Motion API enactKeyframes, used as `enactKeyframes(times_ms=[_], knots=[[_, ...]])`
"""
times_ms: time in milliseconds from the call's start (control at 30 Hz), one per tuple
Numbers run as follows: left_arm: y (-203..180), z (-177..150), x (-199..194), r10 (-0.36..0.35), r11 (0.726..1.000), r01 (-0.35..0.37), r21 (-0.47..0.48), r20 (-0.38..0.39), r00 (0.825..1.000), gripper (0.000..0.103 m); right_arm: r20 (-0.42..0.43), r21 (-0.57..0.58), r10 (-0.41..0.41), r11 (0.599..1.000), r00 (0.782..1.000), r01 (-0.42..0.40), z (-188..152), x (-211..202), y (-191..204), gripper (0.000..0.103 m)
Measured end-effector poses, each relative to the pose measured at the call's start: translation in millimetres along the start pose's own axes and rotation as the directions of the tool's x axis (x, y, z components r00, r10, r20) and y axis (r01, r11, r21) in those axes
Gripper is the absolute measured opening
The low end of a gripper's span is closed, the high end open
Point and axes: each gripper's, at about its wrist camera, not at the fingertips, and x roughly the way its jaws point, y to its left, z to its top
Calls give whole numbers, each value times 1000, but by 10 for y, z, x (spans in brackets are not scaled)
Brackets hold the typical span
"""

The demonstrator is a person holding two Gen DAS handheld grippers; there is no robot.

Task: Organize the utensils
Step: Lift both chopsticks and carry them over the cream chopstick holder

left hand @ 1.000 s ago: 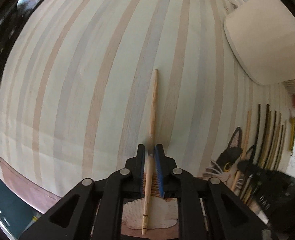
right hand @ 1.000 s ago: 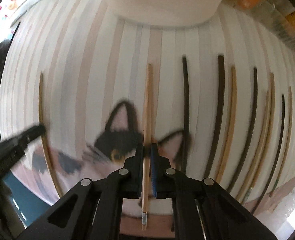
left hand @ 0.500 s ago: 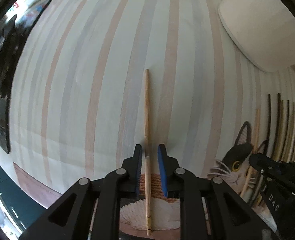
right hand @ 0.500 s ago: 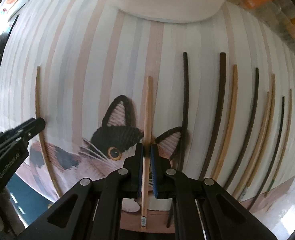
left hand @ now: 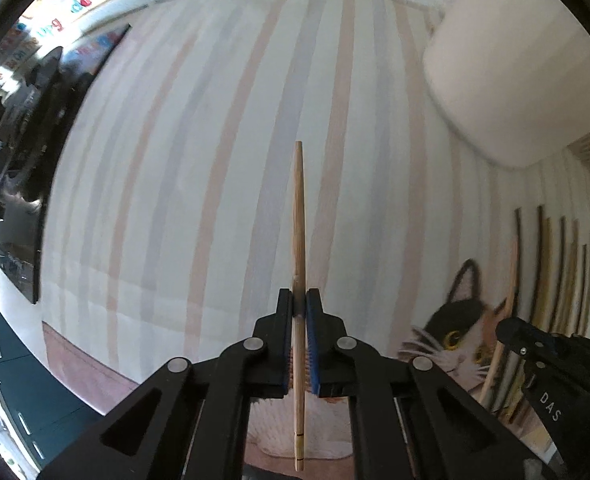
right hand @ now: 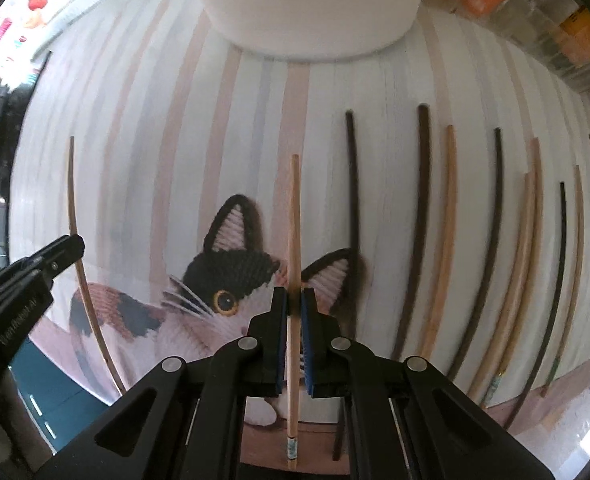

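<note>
My left gripper (left hand: 299,300) is shut on a light wooden chopstick (left hand: 298,216) and holds it above the striped cloth, pointing away. My right gripper (right hand: 294,298) is shut on another light wooden chopstick (right hand: 293,216) above the cat picture (right hand: 223,280) on the cloth. Several dark and light chopsticks (right hand: 447,216) lie side by side to the right of it. The same chopstick (right hand: 80,252) held by the left gripper shows at the left of the right wrist view. The right gripper's body shows in the left wrist view (left hand: 555,364) at lower right.
A white container (right hand: 311,4) stands at the far side of the cloth, also in the left wrist view (left hand: 507,64). The striped cloth (left hand: 175,160) covers the table. Coloured boxes (right hand: 567,20) are at the far right.
Both grippers have lifted with their chopsticks. The left gripper, open around its chopstick half a second ago, has shut on it. The cloth and the container look farther away.
</note>
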Motion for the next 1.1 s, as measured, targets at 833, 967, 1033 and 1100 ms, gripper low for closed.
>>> enactKeyframes(times_ms=[833,967,1033,1100], knots=[[-293,287,-2330,-177,979,203,-6,463,868,4,512,-168,284,959,811,-230,-115,-2382,-805,7],[-486,642,-2691,-241,967,246,62,527,815,4,612,-181,312,950,727,-255,88,-2920,-788,7],[-593,823,-2813,-253,965,247,88,555,792,4,668,-173,300,953,681,-250,310,-3168,-781,7],[-719,1026,-2903,-268,962,246,118,581,769,4,716,-156,284,955,637,-251,540,-3309,-744,7]])
